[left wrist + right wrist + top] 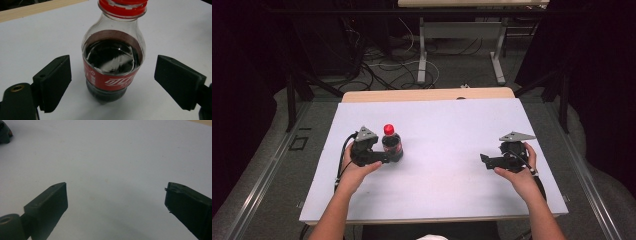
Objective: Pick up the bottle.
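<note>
Flanking the cola bottle (113,57) untouched, left gripper (112,82) jaws apart, right gripper (116,207) jaws wide

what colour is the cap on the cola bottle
Red: the small plastic cola bottle's screw cap shows best in the high view.

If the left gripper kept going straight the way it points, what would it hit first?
The cola bottle: it stands upright directly between the open jaws of the left gripper, with gaps on both sides, so the gripper's body would likely meet it first.
</note>
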Demonstrator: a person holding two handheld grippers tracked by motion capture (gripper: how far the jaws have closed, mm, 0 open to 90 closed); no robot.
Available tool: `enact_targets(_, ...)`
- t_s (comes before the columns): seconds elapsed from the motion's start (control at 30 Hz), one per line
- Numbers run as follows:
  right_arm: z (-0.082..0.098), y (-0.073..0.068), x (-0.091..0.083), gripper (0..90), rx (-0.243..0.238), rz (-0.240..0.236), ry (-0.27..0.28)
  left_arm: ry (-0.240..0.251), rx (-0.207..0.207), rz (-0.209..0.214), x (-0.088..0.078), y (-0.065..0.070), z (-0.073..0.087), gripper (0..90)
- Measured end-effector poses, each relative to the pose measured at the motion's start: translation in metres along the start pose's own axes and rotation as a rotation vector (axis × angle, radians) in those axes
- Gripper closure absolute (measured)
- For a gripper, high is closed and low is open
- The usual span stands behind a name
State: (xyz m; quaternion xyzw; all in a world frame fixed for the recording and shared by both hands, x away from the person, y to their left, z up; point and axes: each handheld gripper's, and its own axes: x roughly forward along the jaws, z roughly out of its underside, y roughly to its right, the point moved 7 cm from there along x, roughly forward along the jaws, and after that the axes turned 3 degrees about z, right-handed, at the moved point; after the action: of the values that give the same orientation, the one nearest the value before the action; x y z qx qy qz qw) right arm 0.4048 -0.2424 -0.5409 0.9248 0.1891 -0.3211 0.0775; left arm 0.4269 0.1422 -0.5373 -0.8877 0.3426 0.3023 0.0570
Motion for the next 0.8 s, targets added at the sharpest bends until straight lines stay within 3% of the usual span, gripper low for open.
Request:
enact_targets(0.2,0.001,0.001,0.001,4.7,0.005,-0.006,-0.002,-0.022,0.001,-0.014,0.014,-0.002,0.0,16.7)
enact_targets(0.37,0.002,0.002,0.002,5.3,0.006,-0.01,-0.001,-0.019,0.018,-0.025,0.023,-0.001,0.002,21.0)
enact_targets(0.4,0.002,0.001,0.002,5.4,0.011,-0.009,-0.004,-0.001,0.01,-0.029,0.027,0.0,0.002,22.7)
enact_targets(0.53,0.003,0.0,0.005,5.6,0.01,-0.013,-0.01,0.005,0.002,-0.036,0.028,-0.001,0.001,27.6)
enact_targets(0.8,0.005,0.001,0.006,6.4,0.014,-0.013,-0.014,0.01,0.011,-0.041,0.028,0.0,0.004,28.2)
